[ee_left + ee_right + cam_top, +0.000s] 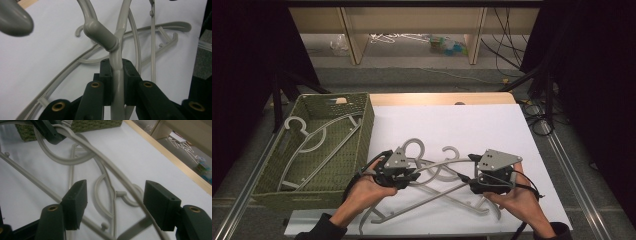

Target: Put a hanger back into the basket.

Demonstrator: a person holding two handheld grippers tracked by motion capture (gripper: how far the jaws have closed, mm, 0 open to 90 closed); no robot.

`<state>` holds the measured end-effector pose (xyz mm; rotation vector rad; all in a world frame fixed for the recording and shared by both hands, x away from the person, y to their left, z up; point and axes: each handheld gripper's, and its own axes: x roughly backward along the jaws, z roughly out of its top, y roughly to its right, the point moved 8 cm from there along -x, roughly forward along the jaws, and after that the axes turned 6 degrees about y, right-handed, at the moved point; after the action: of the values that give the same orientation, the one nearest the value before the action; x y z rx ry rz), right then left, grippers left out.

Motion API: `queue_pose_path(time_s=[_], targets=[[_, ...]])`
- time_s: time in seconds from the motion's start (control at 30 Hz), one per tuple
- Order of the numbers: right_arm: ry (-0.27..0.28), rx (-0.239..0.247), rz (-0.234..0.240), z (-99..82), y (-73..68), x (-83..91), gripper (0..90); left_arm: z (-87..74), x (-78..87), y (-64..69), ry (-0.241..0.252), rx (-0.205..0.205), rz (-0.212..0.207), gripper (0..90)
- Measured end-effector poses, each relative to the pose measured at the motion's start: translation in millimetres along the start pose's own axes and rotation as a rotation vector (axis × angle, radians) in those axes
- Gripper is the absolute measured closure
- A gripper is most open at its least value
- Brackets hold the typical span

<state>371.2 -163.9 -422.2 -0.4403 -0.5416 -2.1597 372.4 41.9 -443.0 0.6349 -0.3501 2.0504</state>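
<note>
On the white table (492, 125), beside a green basket (364, 132), grey hangers (447, 192) lie tangled; the left hand-held gripper (117, 82) pinches one hanger's arm below its hook, while the right hand-held gripper (116, 205) stands spread, its pads touching nothing.

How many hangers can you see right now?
3 for sure: one in the basket at the left, one clamped in the left hand-held gripper by its neck, one lying under it on the sheet. The tangle may hide another.
</note>
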Motion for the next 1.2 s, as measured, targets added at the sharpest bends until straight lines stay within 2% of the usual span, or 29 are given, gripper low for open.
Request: queue_pose_path(time_s=[0.07, 0.2, 0.3, 0.33, 0.4, 0.53, 0.57, 0.6, 0.63, 0.73, 0.8, 0.87, 0.93, 1.07, 1.1, 1.17, 1.2], targets=[[0.007, -0.035, -0.005, -1.1, 2.2, 0.7, 34.4, 0.5, 3.3, -4.6, 0.007, 0.013, 0.006, 80.3], [0.023, -0.069, -0.025, -4.3, 5.2, 2.4, 33.6, 3.5, 15.3, -10.4, 0.039, 0.048, 0.022, 80.3], [0.035, -0.093, -0.034, -7.6, 5.4, 6.6, 32.8, 6.1, 24.6, -12.8, 0.053, 0.042, 0.023, 80.3], [0.036, -0.102, -0.027, -9.2, 4.7, 7.7, 32.8, 7.2, 27.9, -13.4, 0.057, 0.051, 0.032, 80.3], [0.022, -0.126, -0.025, -14.0, 3.6, 9.7, 32.5, 9.7, 32.7, -13.0, 0.069, 0.054, 0.026, 80.3], [0.030, -0.131, -0.019, -19.1, 2.9, 9.7, 32.3, 19.6, 44.0, -9.4, 0.114, 0.077, 0.029, 80.3], [0.031, -0.140, -0.018, -19.6, 1.8, 9.9, 32.3, 21.0, 46.9, -9.2, 0.116, 0.075, 0.026, 80.3], [0.024, -0.140, -0.017, -20.5, 1.5, 10.7, 32.2, 22.9, 51.9, -10.3, 0.124, 0.048, 0.021, 80.3], [0.025, -0.134, -0.019, -21.4, 1.5, 10.5, 32.0, 24.5, 55.4, -9.5, 0.137, 0.074, 0.025, 80.3], [0.024, -0.149, -0.012, -24.4, -0.2, 9.2, 31.3, 26.4, 67.0, -11.8, 0.162, 0.095, 0.019, 80.3], [0.016, -0.152, -0.007, -26.5, -0.4, 8.0, 30.5, 27.8, 76.2, -15.3, 0.169, 0.099, 0.017, 80.3], [0.015, -0.156, 0.003, -27.0, -1.3, 7.2, 29.9, 29.9, 85.5, -18.5, 0.180, 0.104, 0.033, 80.3], [0.018, -0.156, 0.004, -26.8, -2.2, 6.3, 29.6, 33.0, 93.3, -20.4, 0.189, 0.104, 0.026, 80.2], [0.016, -0.154, 0.008, -26.4, -3.4, 6.0, 29.6, 39.5, 114.7, -31.8, 0.196, 0.106, 0.058, 80.3], [0.022, -0.152, 0.008, -26.4, -3.4, 5.4, 29.6, 40.6, 120.4, -34.5, 0.197, 0.124, 0.075, 80.3], [0.022, -0.151, 0.010, -26.9, -3.2, 5.0, 29.6, 44.1, 132.9, -43.3, 0.207, 0.109, 0.105, 80.2], [0.016, -0.153, 0.010, -27.3, -3.1, 5.4, 29.6, 45.5, 139.2, -47.5, 0.210, 0.115, 0.126, 80.2]])
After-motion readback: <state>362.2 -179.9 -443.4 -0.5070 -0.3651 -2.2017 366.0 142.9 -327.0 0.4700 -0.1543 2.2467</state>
